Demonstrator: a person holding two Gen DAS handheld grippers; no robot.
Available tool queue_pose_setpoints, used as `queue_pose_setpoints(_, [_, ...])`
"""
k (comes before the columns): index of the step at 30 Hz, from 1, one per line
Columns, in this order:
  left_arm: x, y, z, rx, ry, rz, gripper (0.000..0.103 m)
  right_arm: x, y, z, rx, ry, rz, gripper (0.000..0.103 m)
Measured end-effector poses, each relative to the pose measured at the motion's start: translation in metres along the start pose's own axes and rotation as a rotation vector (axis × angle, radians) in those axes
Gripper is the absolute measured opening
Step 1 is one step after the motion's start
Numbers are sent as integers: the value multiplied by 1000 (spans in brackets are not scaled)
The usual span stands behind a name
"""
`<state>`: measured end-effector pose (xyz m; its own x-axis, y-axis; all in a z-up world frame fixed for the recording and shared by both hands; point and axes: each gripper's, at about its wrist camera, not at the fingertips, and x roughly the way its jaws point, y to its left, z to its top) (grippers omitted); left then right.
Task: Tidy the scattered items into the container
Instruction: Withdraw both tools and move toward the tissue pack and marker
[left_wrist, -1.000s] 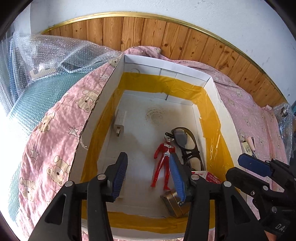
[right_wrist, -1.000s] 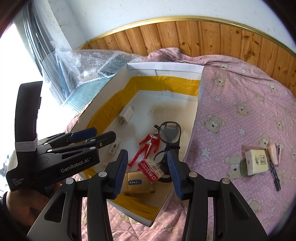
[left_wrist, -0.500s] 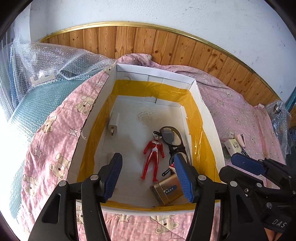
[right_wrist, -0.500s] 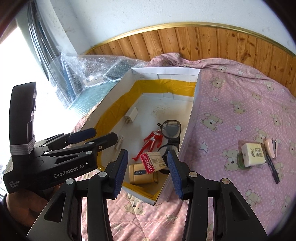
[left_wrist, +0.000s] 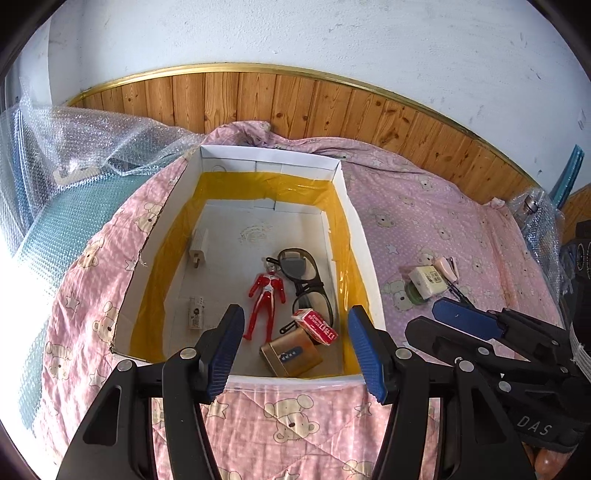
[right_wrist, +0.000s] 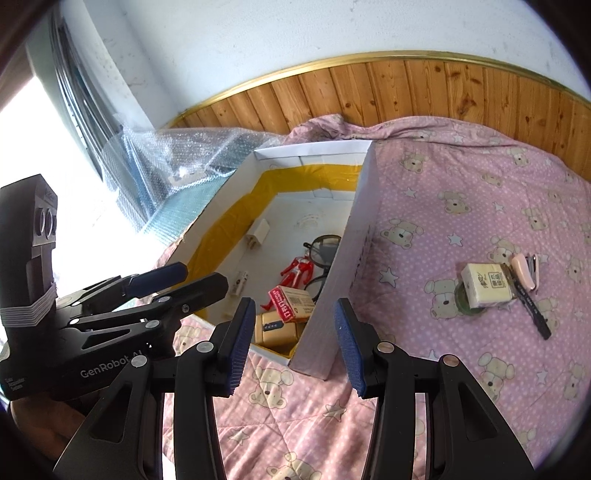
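Observation:
A white cardboard box (left_wrist: 360, 236) (right_wrist: 343, 266) lined with yellow tape lies on a pink bear-print quilt. Inside it are a red toy figure (left_wrist: 266, 295) (right_wrist: 297, 271), dark glasses (left_wrist: 301, 273), a red-and-white packet (left_wrist: 316, 326) (right_wrist: 291, 299), a gold tin (left_wrist: 290, 354) (right_wrist: 275, 330), a white charger plug (left_wrist: 197, 249) and a small white item (left_wrist: 196, 312). To the right on the quilt sit a cream tissue pack (right_wrist: 485, 290) (left_wrist: 426, 280) on a green disc, a pink stapler (right_wrist: 524, 271) and a black pen (right_wrist: 532, 312). My left gripper (left_wrist: 295, 354) and right gripper (right_wrist: 293, 345) both hang open and empty above the box's near end.
Bubble wrap (left_wrist: 92, 147) (right_wrist: 192, 162) is heaped left of the box by a bright window. A wood-panelled wall (left_wrist: 295, 107) runs behind the bed. The quilt (right_wrist: 461, 206) stretches bare between the box and the loose items at right.
Both grippers have pulled back and up from the box, so it looks smaller and farther. The red-and-white packet now lies on the gold tin inside the box.

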<state>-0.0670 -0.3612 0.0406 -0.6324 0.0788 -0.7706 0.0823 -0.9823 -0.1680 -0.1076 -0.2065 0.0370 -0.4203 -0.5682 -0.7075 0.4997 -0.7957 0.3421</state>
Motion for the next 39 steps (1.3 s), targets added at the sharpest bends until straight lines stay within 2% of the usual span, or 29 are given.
queue_pose_setpoints(8, [-9, -27, -4, 14, -10, -53, 60, -15, -25, -18, 58, -11, -6, 47])
queue_pose_setpoints(15, [2, -75, -10, 87, 21, -102, 60, -26, -68, -42, 153, -8, -21, 47])
queue_pose_setpoints(28, [41, -151, -17, 165, 90, -154, 60, -53, -155, -71, 306, -30, -76, 47])
queue_pose_setpoints(39, [86, -184, -14, 190, 156, -172, 60, -49, -208, -78, 385, -22, -110, 47])
